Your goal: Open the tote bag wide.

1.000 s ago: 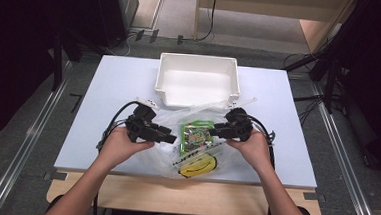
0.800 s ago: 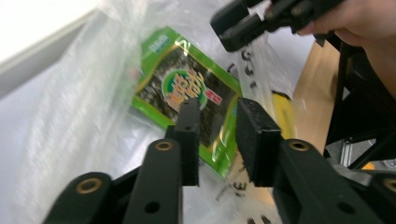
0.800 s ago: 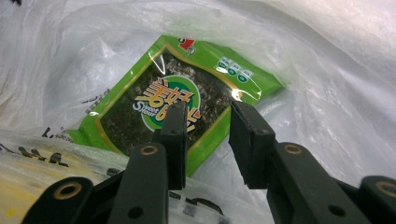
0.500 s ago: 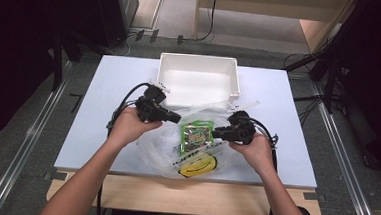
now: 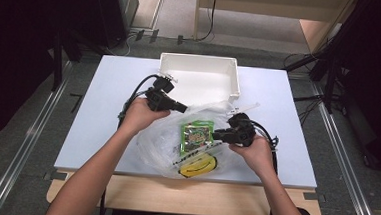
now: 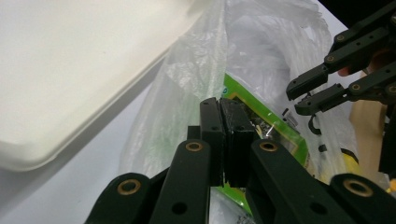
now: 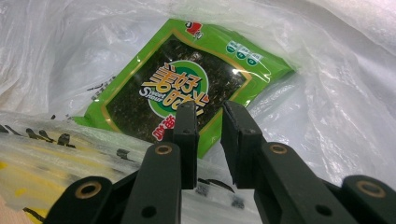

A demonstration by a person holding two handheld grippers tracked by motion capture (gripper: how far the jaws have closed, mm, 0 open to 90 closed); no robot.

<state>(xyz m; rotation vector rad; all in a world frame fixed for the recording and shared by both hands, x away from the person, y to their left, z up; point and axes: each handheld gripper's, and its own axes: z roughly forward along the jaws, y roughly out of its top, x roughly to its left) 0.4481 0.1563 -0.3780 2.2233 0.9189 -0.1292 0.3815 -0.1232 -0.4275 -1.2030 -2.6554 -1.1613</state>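
A clear plastic bag (image 5: 158,145) lies on the white table (image 5: 108,112) with a green seaweed snack packet (image 5: 195,138) inside it and a yellow smiley print (image 5: 197,165) near its front. My left gripper (image 5: 184,108) sits at the bag's far left edge. Its jaws have just closed flat together (image 6: 219,105), shut on the thin film (image 6: 261,42). My right gripper (image 5: 216,135) points in from the bag's right. Its jaws (image 7: 209,109) have just been closing and stand a narrow gap apart above the packet (image 7: 177,88), pressing on nothing that I can see.
An empty white tray (image 5: 200,63) stands just behind the bag, close to my left gripper, and its rim (image 6: 70,70) fills the left of the left gripper view. Cables trail from both grippers. Bare table lies to the left and right.
My left gripper has moved away from me toward the tray, drawing the bag's edge with it, and its jaws have shut. My right hand has stayed in place.
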